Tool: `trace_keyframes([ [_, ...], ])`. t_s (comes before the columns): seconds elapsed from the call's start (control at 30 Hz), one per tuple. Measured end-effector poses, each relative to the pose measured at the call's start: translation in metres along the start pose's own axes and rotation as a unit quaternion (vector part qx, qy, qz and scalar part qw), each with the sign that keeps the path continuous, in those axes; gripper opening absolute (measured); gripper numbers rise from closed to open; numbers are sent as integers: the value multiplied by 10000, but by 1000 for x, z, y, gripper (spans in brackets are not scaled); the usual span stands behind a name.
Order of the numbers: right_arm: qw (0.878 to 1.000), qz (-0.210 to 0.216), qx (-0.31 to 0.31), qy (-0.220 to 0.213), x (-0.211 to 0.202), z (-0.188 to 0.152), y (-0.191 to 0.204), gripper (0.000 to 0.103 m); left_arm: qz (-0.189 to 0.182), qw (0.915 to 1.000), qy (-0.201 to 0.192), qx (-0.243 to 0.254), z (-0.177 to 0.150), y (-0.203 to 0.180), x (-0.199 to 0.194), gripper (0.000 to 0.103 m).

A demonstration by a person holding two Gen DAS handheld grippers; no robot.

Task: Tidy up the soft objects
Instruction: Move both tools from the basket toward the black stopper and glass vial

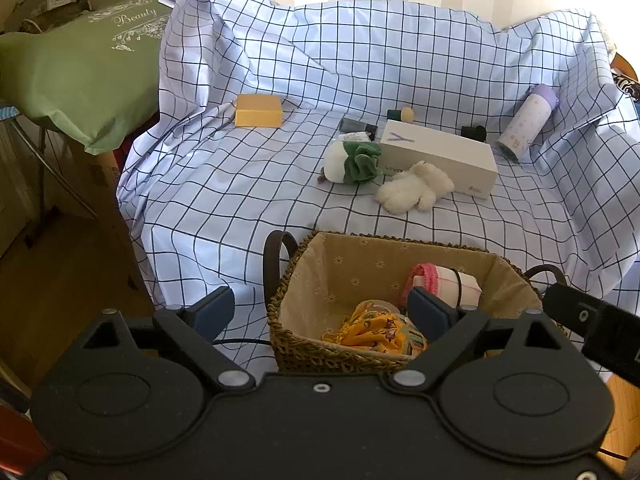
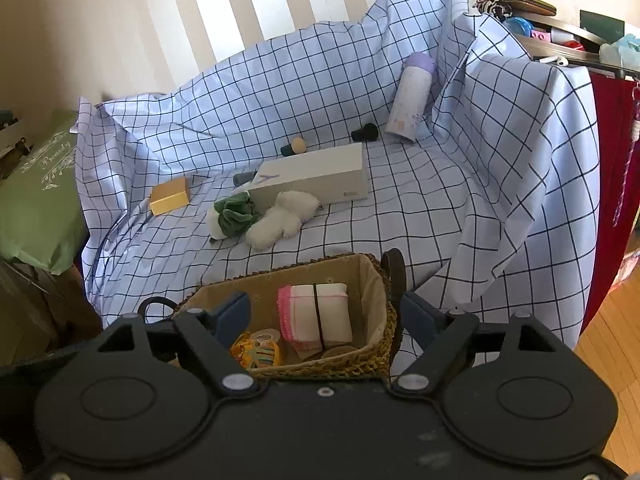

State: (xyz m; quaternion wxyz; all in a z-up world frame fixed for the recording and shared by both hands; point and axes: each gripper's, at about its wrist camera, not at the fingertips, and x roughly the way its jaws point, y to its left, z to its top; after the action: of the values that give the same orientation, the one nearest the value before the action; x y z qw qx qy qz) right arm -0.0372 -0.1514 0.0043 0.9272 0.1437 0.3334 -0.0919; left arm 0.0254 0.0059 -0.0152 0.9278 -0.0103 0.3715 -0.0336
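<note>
A woven basket (image 1: 288, 312) (image 2: 376, 360) with a beige lining sits near the front edge of the checked sheet. In it lie a folded pink-edged white cloth (image 1: 456, 280) (image 2: 320, 312) and a yellow patterned cloth (image 1: 372, 332) (image 2: 252, 352). On the sheet beyond lie a white fluffy toy (image 1: 416, 186) (image 2: 280, 220) and a white-and-green plush (image 1: 352, 160) (image 2: 232, 216). My left gripper (image 1: 320, 312) is open and empty over the basket's near left side. My right gripper (image 2: 324, 316) is open and empty over the basket.
A white box (image 1: 440, 156) (image 2: 316, 180), a yellow box (image 1: 258, 110) (image 2: 170, 196), a lilac bottle (image 1: 524, 124) (image 2: 410, 96) and small dark items (image 1: 474, 133) lie further back. A green cushion (image 1: 80, 64) is at the left, a cluttered shelf (image 2: 560, 44) at the right.
</note>
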Motion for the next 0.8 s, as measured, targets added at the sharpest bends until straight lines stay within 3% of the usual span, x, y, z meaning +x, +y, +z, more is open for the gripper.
trace_keyframes([
  [0.17, 9999, -130, -66, -49, -1, 3, -6, 82, -1, 10000, 3, 11, 0, -1, 0, 90],
  [0.37, 9966, -656, -415, -278, -6, 4, -11, 85, -4, 10000, -7, 54, 0, -1, -1, 90],
  [0.8, 9974, -329, -601, -208, -2, -2, 1, 86, 9, 9999, -17, 138, -1, -2, -1, 90],
])
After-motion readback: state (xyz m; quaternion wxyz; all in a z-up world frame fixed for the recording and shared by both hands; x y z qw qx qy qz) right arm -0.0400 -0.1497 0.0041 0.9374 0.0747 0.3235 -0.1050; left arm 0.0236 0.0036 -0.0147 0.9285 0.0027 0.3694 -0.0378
